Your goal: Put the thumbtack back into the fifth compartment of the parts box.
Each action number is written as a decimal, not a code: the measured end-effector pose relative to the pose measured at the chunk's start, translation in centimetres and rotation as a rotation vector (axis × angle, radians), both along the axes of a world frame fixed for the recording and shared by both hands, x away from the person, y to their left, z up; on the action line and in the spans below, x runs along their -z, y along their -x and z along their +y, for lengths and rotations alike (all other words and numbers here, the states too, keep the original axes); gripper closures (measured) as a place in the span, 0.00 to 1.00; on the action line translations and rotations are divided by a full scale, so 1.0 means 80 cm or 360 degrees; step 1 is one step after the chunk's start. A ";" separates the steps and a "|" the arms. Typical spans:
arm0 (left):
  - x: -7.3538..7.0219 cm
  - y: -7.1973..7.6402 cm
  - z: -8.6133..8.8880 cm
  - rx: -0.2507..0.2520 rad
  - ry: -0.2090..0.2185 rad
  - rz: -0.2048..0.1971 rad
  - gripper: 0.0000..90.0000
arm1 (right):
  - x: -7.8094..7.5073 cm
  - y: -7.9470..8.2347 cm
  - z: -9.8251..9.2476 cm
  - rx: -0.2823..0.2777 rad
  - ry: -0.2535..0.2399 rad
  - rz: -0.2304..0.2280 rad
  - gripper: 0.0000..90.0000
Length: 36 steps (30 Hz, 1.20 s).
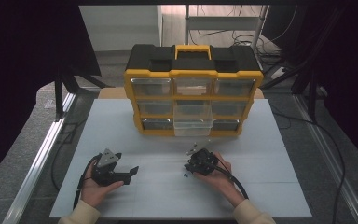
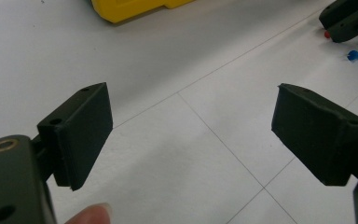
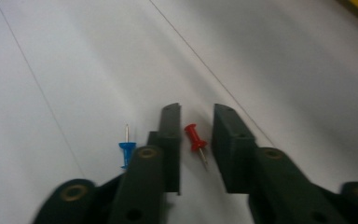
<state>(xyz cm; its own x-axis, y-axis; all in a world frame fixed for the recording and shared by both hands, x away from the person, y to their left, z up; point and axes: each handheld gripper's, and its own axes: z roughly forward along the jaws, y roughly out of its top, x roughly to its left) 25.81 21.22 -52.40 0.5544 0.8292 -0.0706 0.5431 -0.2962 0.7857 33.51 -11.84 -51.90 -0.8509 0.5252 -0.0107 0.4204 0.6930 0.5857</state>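
Right gripper [image 3: 196,140] fingers are nearly closed around the little red plastic pushpin [image 3: 196,138] lying on the white counter [image 3: 74,70], not pinching yet, blue pushpin [image 3: 127,150] at 9 o'clock, while left gripper [image 2: 191,135] idles wide open.

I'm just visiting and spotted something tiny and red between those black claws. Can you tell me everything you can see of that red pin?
The red push pin is small, with a spool-shaped head that looks like plastic and a thin metal point. It lies on its side on the white table, head away from the camera. It sits in the narrow gap between the jaws of the right gripper; its head lies close to one jaw, but no firm pinch shows. A blue pin lies just outside the jaws.
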 end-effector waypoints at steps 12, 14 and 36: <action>0.000 0.000 0.000 0.0001 -0.0007 0.0000 0.14 | 0.000 -0.003 -0.004 0.0029 -0.0062 0.0048 0.92; 0.000 0.000 0.001 0.0001 -0.0006 0.0000 0.14 | 0.000 -0.003 -0.005 0.0022 -0.0080 0.0049 0.93; -0.001 0.000 0.002 -0.0014 0.0000 -0.0002 0.14 | -0.055 0.013 -0.046 0.0083 -0.0447 -0.0037 0.93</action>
